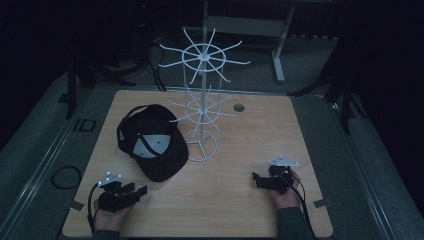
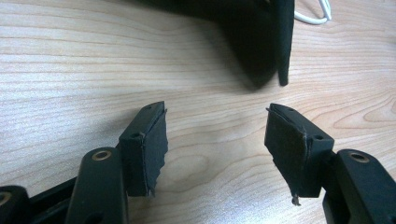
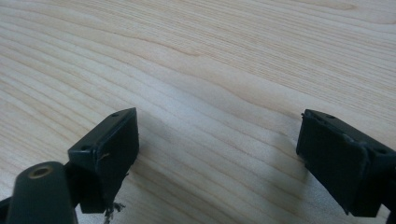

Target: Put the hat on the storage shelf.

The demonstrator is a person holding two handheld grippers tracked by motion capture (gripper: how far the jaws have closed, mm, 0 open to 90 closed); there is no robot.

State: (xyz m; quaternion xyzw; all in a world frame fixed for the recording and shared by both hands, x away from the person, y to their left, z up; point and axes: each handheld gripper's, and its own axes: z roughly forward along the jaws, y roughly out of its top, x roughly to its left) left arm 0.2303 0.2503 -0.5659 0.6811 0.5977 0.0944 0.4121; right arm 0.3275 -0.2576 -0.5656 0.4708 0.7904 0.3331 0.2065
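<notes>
Black fabric cap [image 1: 152, 142] lies beside white wire rack [image 1: 202, 107].

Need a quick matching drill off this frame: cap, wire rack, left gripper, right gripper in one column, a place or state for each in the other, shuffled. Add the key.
Column 1
1. black cap
2. white wire rack
3. left gripper
4. right gripper

Column 2
A. stands upright at the middle of the table, toward the far edge
B. open over bare wood at the near right of the table
C. lies upside down, grey lining showing, left of the rack's base
D. open, jaws pointing toward the cap's brim

Pairs: 1-C, 2-A, 3-D, 4-B
</notes>
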